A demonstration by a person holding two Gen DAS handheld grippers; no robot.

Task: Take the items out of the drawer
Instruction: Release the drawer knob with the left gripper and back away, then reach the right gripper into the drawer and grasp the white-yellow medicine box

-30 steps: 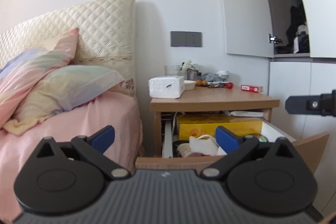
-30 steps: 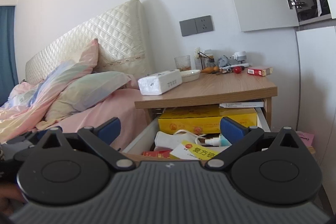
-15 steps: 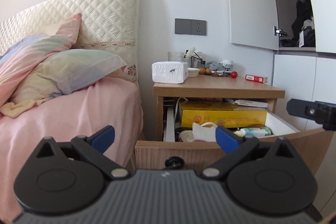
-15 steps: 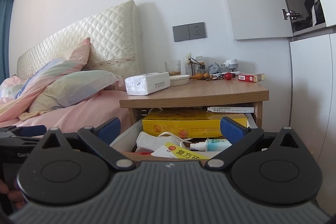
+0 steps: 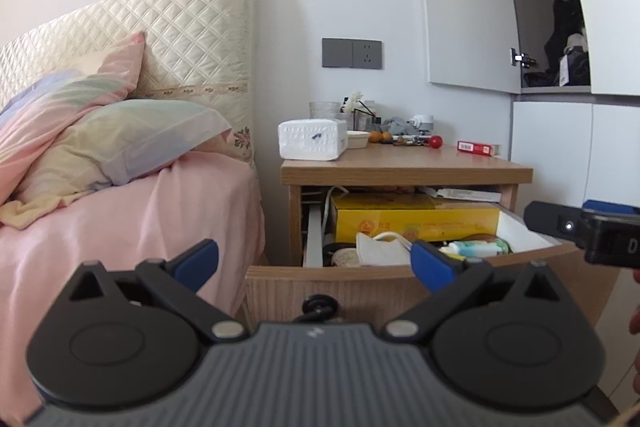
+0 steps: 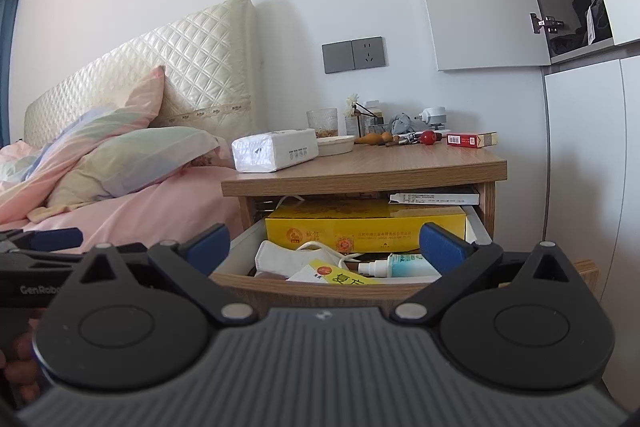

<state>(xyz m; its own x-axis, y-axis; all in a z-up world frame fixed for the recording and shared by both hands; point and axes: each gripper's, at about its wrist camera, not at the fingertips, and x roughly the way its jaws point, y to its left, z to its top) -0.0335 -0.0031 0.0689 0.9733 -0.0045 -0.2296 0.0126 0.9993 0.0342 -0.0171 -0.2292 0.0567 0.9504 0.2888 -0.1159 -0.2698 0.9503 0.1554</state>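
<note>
Ahead of both wide-open, empty tongs, left gripper and right gripper, the drawer stands open; its soft, light mask likely pinches best mid-fold.

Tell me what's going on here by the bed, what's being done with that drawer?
A person holds a hand-held gripper in each hand in front of the open nightstand drawer. The left hand-held gripper and right hand-held gripper are both open and empty. Nothing has been picked up yet. Inside the drawer lie a yellow box, a white face mask and a small spray bottle.
</note>
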